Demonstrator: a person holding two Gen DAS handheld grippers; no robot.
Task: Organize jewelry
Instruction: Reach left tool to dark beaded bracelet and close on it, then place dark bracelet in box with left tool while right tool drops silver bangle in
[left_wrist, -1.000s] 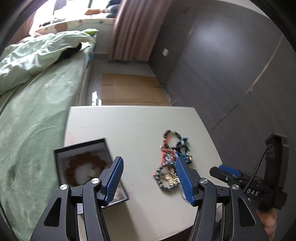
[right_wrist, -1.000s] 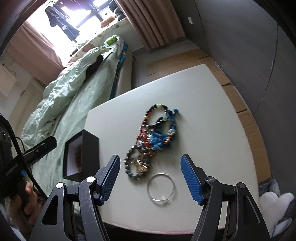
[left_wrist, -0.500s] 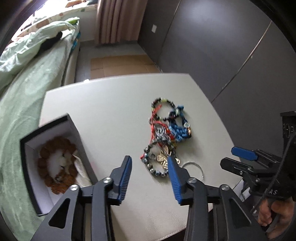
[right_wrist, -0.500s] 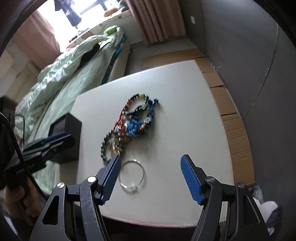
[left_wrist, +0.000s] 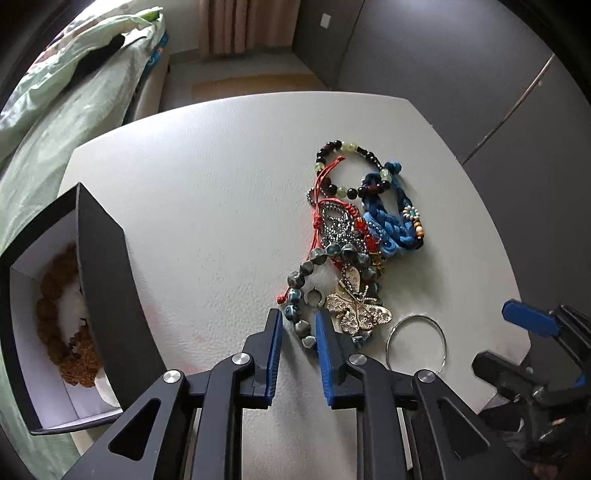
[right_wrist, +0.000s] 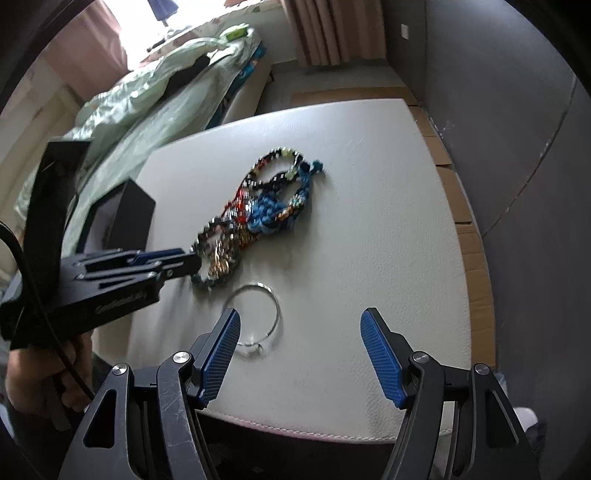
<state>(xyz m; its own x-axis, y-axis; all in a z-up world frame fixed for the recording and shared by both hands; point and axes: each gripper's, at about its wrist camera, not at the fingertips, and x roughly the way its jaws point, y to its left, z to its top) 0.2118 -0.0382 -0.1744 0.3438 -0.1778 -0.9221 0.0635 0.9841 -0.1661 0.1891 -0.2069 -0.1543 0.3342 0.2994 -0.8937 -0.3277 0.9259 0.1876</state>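
Note:
A tangled heap of bracelets lies on the white table (left_wrist: 207, 177): a grey-blue bead bracelet (left_wrist: 309, 263), a gold butterfly pendant (left_wrist: 360, 313), a blue braided bracelet (left_wrist: 391, 225) and a dark-and-green bead bracelet (left_wrist: 334, 146). Beside the heap lies a thin silver bangle (left_wrist: 416, 341). My left gripper (left_wrist: 298, 314) points down at the near end of the grey-blue bracelet. Its jaws are closing with the beads between the pads, and a small gap still shows on the left side. My right gripper (right_wrist: 301, 314) stands open above the silver bangle (right_wrist: 258, 314), holding nothing.
An open black box (left_wrist: 107, 280) with a white lining holds a brown bead bracelet (left_wrist: 51, 314) at the table's left edge. A bed with a green quilt (left_wrist: 55, 122) runs along the left. Dark cabinet doors (left_wrist: 461, 74) stand to the right, cardboard (right_wrist: 469, 251) on the floor.
My left gripper has come down and forward onto the near end of the bracelet heap while its jaws narrowed from wide to nearly shut. The right gripper shifted slightly, still open.

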